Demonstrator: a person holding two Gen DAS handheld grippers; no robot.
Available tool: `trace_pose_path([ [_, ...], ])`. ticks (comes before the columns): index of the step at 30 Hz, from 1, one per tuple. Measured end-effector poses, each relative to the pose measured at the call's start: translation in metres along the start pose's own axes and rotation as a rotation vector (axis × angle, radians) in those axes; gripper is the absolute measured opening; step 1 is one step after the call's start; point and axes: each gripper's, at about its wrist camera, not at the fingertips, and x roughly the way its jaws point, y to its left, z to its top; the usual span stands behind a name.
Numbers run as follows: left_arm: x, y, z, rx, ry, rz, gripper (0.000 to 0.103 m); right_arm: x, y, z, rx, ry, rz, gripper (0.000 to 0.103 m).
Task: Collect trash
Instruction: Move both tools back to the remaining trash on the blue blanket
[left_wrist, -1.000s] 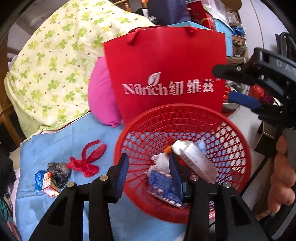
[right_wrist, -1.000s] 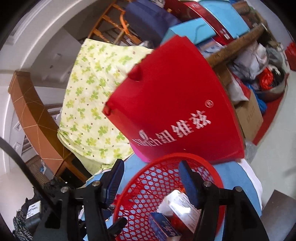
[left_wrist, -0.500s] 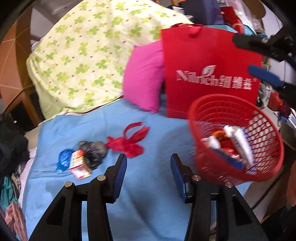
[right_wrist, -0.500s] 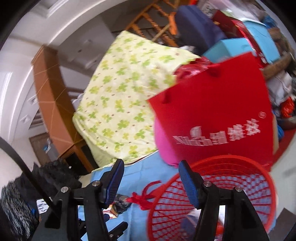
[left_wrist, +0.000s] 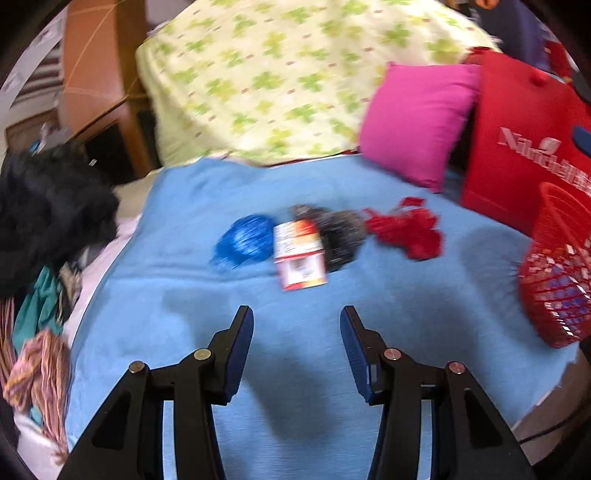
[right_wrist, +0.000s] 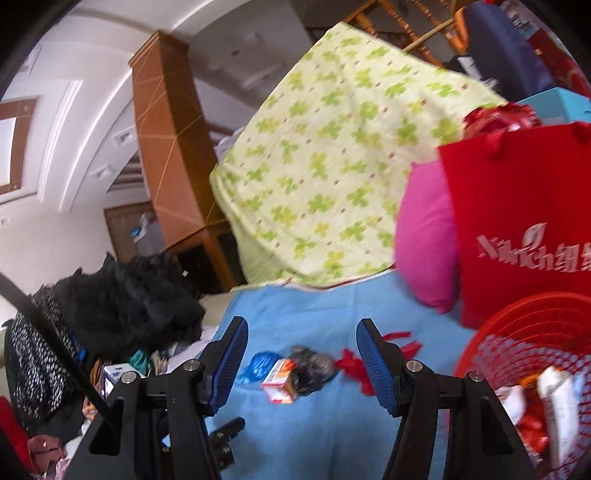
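Trash lies in a row on the blue blanket (left_wrist: 295, 369): a blue wrapper (left_wrist: 245, 242), a small red and white carton (left_wrist: 300, 254), a crumpled black bag (left_wrist: 341, 230) and a red ribbon (left_wrist: 406, 229). My left gripper (left_wrist: 297, 334) hovers open and empty just short of the carton. The red mesh basket (left_wrist: 557, 273) with several pieces of trash in it is at the right edge. In the right wrist view my right gripper (right_wrist: 299, 350) is open and empty above the blanket, with the carton (right_wrist: 279, 380), the black bag (right_wrist: 312, 369) and the basket (right_wrist: 532, 369) beyond it.
A pink cushion (left_wrist: 413, 122) and a red paper bag (left_wrist: 524, 147) stand at the back right. A green-patterned quilt (left_wrist: 288, 74) covers the back. Black fluffy clothing (left_wrist: 44, 218) and mixed fabrics (left_wrist: 40, 350) pile up at the left edge.
Both grippers have swung left, away from the basket and over the blanket. The left one has come close to the row of trash, and the basket has slid to the right edge of both views.
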Motion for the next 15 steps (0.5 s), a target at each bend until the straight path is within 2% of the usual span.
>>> trace_pose_path([
  [6,0.018,0.028,-0.005,-0.060,0.032,-0.003,0.050,0.053,0.003,-0.024,0.041,0.175,-0.001,0.065],
  [13,0.040,0.046,0.003,-0.123,0.071,-0.050,0.050,0.113,-0.017,-0.050,0.146,0.368,-0.016,0.063],
  [15,0.049,0.050,0.007,-0.144,0.084,-0.068,0.050,0.131,-0.024,-0.054,0.167,0.393,-0.020,0.063],
])
